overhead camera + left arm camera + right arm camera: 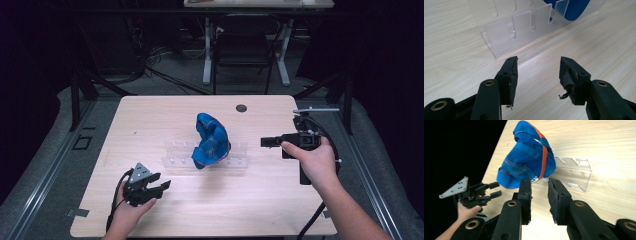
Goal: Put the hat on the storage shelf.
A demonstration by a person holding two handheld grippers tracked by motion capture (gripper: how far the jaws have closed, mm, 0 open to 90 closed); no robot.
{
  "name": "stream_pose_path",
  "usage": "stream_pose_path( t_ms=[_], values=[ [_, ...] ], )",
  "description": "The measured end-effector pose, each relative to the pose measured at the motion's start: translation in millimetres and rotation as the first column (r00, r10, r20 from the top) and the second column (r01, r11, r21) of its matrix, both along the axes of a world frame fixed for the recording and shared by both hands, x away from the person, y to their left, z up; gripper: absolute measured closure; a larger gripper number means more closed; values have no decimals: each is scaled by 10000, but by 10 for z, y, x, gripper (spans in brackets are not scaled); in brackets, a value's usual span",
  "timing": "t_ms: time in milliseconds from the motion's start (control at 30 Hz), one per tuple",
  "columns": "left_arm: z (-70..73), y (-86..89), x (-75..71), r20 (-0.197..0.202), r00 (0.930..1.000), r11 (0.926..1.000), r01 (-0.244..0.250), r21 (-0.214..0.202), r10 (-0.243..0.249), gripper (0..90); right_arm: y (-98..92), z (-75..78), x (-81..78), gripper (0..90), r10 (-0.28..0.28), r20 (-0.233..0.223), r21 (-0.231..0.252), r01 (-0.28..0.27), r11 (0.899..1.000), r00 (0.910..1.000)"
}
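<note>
Blue cap (211,141) with an orange stripe sits in the clear slotted rack (237,155) at the middle of the table (150,120), propped on edge in the slots and leaning, its brim end low toward my side. The rack's other slots, to the left and right of the cap, hold nothing. My left gripper (159,185) hovers near the table's front left, well apart from the cap, jaws spread wide with only bare wood between them; in the left gripper view the rack's near end (516,32) stands just ahead. My right gripper (265,142) is level at the right, pointing toward the cap but clear of it, jaws partly apart and gripping nothing.
</note>
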State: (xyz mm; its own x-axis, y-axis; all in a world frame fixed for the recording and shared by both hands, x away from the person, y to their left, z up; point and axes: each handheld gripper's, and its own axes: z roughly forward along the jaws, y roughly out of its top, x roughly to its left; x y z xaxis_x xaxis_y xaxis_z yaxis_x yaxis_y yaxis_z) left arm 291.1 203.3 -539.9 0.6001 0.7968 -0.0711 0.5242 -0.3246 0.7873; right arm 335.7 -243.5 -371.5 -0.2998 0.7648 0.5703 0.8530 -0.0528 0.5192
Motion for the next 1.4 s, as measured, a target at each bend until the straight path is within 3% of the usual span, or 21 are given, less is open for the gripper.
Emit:
stream_pose_path(
  t_ms=[367,500,667,833,867,967,1067,1400],
  values=[
    [-106,148,-23,-165,9992,9992,-376,-107,374,498,-13,-38,-93,645,-103,325,-1244,143,9921,9994],
    [-124,163,-24,-195,9988,9987,-459,-207,455,499,-16,-89,-130,625,-240,407,-1090,283,9936,9989],
    [-153,174,-16,-259,9983,9984,-519,-236,513,499,-18,-166,-165,615,-219,456,-1398,281,9898,9987],
    [-162,185,-18,-336,9980,9983,-539,-235,531,499,-44,-245,-224,613,-331,503,-1074,384,9935,9982],
    [-163,186,-19,-367,9979,9983,-539,-234,530,499,-53,-268,-256,611,-347,649,-1265,427,9911,9973],
    [-164,190,-20,-378,9979,9983,-541,-238,531,499,-70,-303,-288,610,-415,680,-1177,493,9918,9968],
    [-169,193,-20,-362,9977,9979,-590,-256,580,499,-65,-417,-342,595,-507,928,-1753,665,9823,9944],
    [-190,201,-12,-515,9967,9979,-629,-160,620,489,-99,-687,-435,496,-542,911,-1000,633,9930,9944]
  ],
)
